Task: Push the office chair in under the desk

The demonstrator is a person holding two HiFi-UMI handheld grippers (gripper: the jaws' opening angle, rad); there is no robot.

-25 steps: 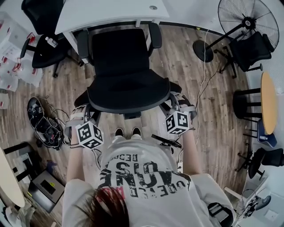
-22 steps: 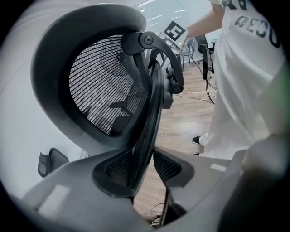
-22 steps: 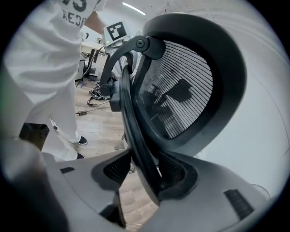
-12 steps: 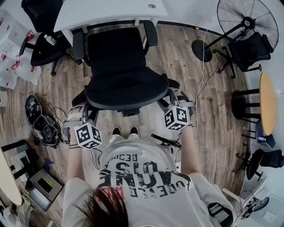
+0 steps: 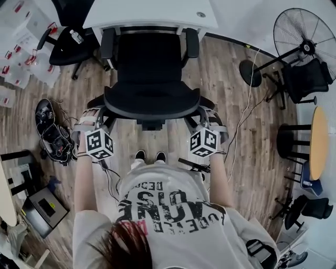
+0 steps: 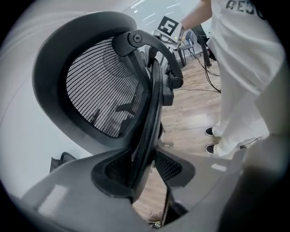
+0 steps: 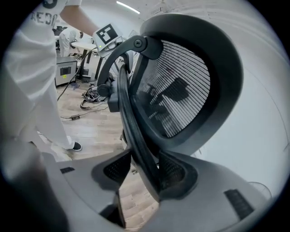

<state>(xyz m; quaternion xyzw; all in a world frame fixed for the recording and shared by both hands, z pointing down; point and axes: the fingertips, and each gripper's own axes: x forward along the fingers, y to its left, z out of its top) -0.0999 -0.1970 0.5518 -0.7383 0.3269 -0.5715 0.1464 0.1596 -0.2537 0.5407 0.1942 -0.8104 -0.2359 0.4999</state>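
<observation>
Black mesh office chair point(image 5: 152, 63) now further under white tabletop point(image 5: 152, 13); your left gripper point(image 6: 145, 168), fingers point(image 6: 113, 170) just widening, and right gripper point(image 7: 145, 171) hold its backrest point(image 5: 152, 102); another black chair point(image 5: 71, 39) beside it.

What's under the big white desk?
The black office chair reaches the desk, its armrests meeting the front edge. The desk's top covers whatever lies beneath, so how far the chair goes under, and anything else there, cannot be seen.

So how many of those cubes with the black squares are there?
2. One cube is by the left end of the chair back, in front of the person. The other is by its right end. None looks hidden.
</observation>
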